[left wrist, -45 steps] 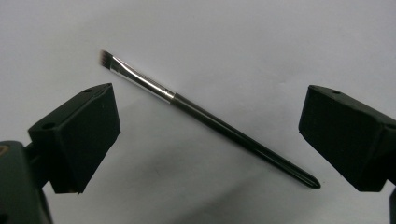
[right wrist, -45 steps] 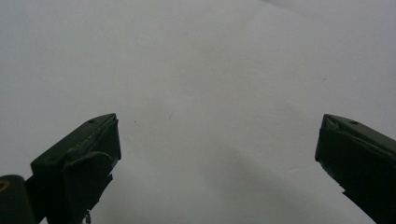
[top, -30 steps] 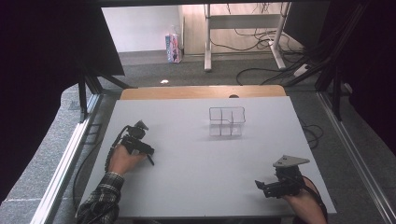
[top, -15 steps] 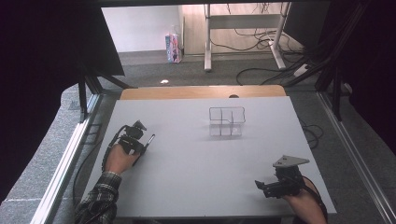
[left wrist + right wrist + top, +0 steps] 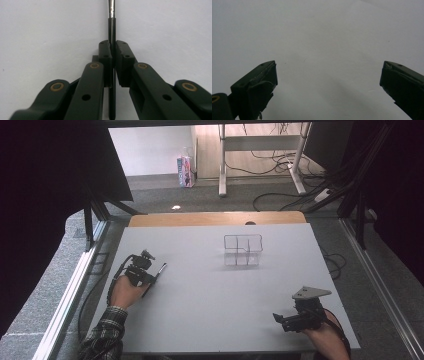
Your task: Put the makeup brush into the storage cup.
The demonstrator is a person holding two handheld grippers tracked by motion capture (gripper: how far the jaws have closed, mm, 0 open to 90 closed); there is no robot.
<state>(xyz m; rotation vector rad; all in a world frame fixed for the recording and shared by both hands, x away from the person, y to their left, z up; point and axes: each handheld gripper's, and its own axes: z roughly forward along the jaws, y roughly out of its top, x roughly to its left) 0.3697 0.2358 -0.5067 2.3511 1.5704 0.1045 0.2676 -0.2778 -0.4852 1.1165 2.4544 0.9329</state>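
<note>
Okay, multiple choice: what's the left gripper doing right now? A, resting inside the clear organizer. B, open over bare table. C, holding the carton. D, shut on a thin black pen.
D: the left gripper has its jaws closed on a thin black pen whose silver end sticks out ahead, above the white table.

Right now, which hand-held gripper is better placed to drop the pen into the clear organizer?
Left, probably. The left hand-held gripper is already shut on the pen, so it only has to carry it to the clear organizer. The right hand-held gripper is open, holding nothing, near the table's front edge.
</note>
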